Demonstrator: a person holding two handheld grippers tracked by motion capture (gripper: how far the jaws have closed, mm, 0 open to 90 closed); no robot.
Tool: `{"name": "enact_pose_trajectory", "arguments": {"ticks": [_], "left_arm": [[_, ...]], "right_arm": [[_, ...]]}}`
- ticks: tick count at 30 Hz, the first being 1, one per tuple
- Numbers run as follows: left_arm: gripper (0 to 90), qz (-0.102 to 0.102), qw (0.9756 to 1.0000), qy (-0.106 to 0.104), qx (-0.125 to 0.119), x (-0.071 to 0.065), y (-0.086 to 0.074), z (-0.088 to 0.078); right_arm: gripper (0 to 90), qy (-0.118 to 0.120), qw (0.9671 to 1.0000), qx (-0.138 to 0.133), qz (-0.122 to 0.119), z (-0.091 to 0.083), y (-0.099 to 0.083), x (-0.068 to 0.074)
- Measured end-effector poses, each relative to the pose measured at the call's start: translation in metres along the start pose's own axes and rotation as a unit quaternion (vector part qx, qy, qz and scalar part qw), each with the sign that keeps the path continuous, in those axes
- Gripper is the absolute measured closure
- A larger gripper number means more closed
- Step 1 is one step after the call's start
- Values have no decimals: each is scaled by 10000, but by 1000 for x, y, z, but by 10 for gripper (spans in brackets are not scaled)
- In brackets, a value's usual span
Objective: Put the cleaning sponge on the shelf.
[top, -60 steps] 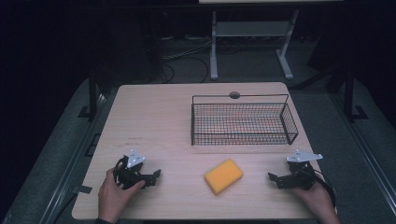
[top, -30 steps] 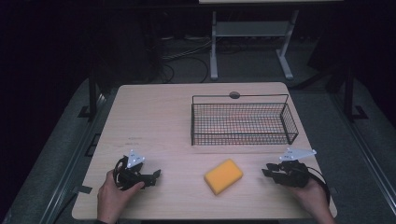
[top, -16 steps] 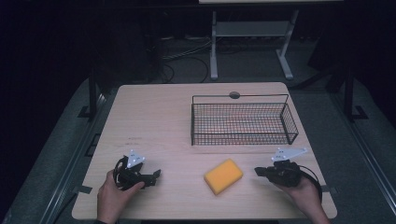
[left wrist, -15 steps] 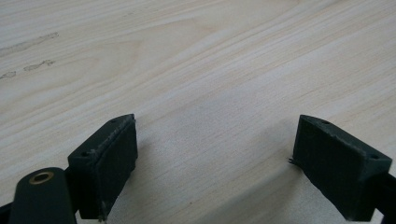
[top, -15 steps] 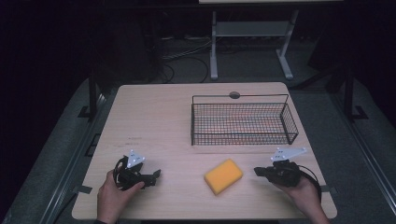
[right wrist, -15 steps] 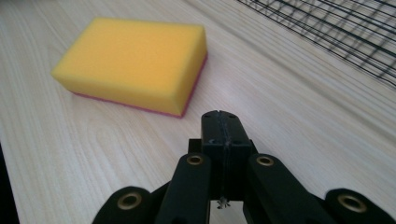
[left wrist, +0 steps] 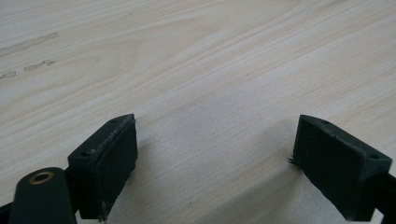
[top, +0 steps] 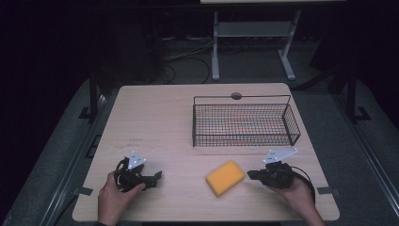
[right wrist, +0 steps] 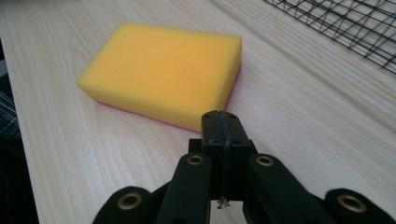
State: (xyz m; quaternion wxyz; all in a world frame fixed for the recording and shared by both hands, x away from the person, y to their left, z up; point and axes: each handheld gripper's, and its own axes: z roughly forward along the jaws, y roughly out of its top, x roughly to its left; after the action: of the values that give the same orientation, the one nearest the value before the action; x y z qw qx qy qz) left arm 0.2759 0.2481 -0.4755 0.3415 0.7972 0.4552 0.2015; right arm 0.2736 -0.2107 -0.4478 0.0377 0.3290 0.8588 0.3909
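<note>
Right gripper view: sponge's (right wrist: 163, 72) pink underside

Looks like a lab or recording studio, not a home. 1 pale wood-grain table (top: 155, 117) stands alone on grey carpet (top: 70, 141), surroundings blacked out. Loose cables (top: 183, 59) trail over the floor behind it, beside a white metal stand (top: 251, 33). Tape marks (top: 82, 191) at the table's corners. A cable grommet (top: 236, 96) sits at its far edge.
</note>
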Motion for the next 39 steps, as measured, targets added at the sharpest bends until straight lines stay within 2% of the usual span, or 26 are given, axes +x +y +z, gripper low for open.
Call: {"name": "enact_pose_trajectory", "arguments": {"ticks": [15, 32, 36, 39], "left_arm": [[130, 1, 10000, 1, 0, 0, 0, 0], [130, 12, 10000, -6, 8, 0, 0, 0], [130, -3, 10000, -8, -3, 0, 0, 0], [130, 1, 10000, -5, -1, 0, 0, 0]], "right_arm": [[894, 85, 9999, 99, -102, 16, 9, 6], [895, -8, 9999, 93, -108, 29, 26, -4], [895, -34, 9999, 3, -155, 27, 31, -1], [894, 39, 9997, -110, -196, 25, 36, 4]]}}
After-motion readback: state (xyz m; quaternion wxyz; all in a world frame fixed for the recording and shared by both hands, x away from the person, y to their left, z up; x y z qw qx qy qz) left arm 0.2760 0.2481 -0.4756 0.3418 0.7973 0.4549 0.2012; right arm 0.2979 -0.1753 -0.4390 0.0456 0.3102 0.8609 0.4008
